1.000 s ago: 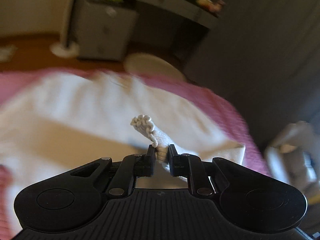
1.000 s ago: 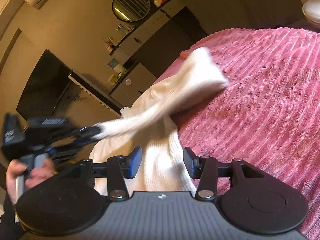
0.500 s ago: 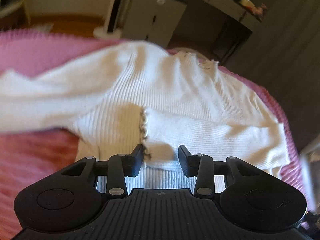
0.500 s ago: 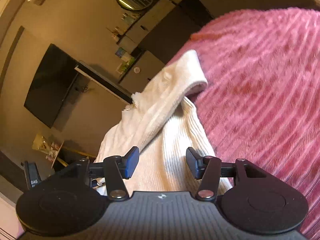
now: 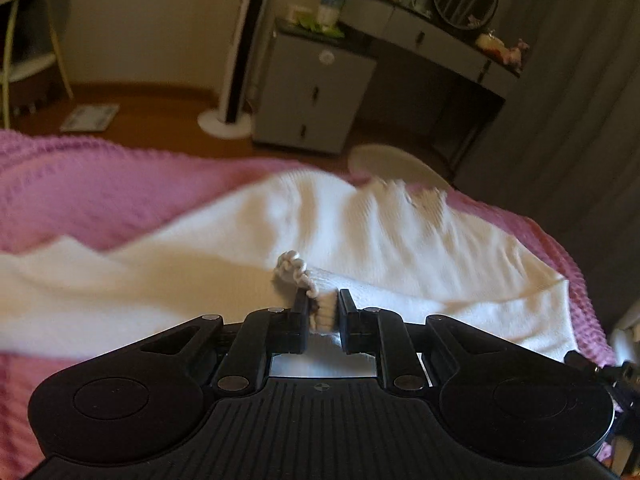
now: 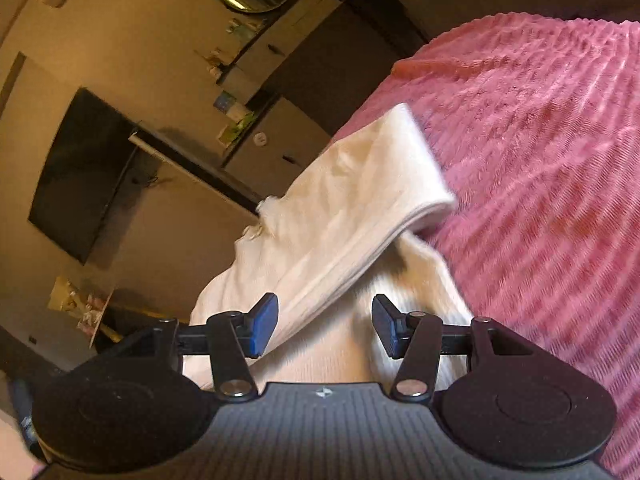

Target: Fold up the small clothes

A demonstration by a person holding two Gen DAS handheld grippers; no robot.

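The white ribbed sweater [image 5: 360,236] lies on the pink bedspread [image 5: 100,184], its frilly cuff [image 5: 294,270] clamped by the left gripper [image 5: 323,306]; the right gripper [image 6: 325,330] has its fingers apart.

Both wrist views close over sweater [image 5: 360,232]

Both grippers: black ribbed body w/ round side discs, silver screws; left gripper [image 5: 323,306] black pads, right gripper [image 6: 325,330] blue pads.
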